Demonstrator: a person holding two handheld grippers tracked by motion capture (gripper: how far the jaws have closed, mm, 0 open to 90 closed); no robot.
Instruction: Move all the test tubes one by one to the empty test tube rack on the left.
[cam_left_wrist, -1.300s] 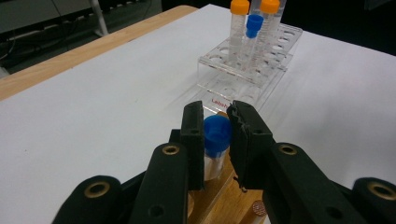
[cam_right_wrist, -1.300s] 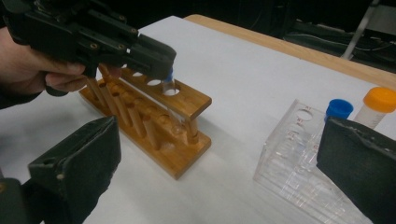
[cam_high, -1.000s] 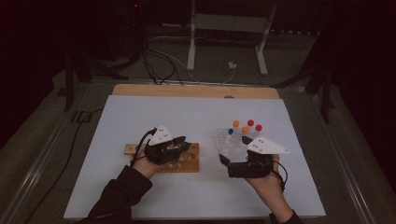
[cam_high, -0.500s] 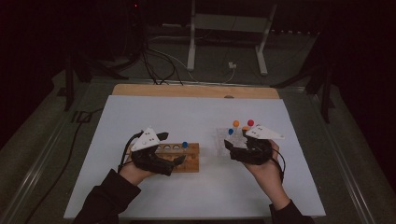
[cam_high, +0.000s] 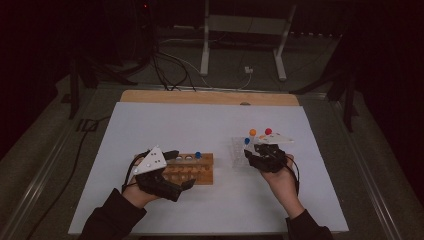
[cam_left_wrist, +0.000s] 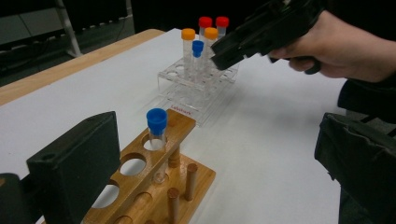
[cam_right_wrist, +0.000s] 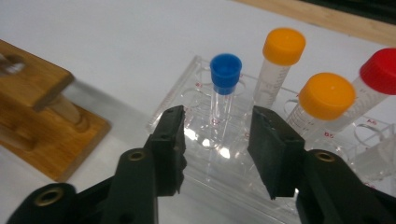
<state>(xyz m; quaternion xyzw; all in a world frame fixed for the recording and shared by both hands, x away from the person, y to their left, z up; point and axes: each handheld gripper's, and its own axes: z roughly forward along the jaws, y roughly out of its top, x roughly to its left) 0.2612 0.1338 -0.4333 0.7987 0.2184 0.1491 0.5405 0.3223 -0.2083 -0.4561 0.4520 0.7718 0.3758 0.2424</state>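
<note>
A blue-capped tube stands alone in the wooden rack, free of any grip. My left gripper is open beside the rack's near end; its jaws have just been opening and hold nothing. A clear rack holds another blue-capped tube, two orange-capped tubes and red-capped ones. My right gripper reaches into the clear rack. Its jaws have just been closing and stand either side of the blue-capped tube with gaps showing.
Both racks sit on a white board with a wooden strip along its far edge. Bare board lies between the racks and around them. Cables and a stand's legs lie on the dark floor beyond the table.
My left gripper drew back leftward off the wooden rack, leaving the blue-capped tube standing in it. My right gripper moved forward to the clear rack and its jaws narrowed.
</note>
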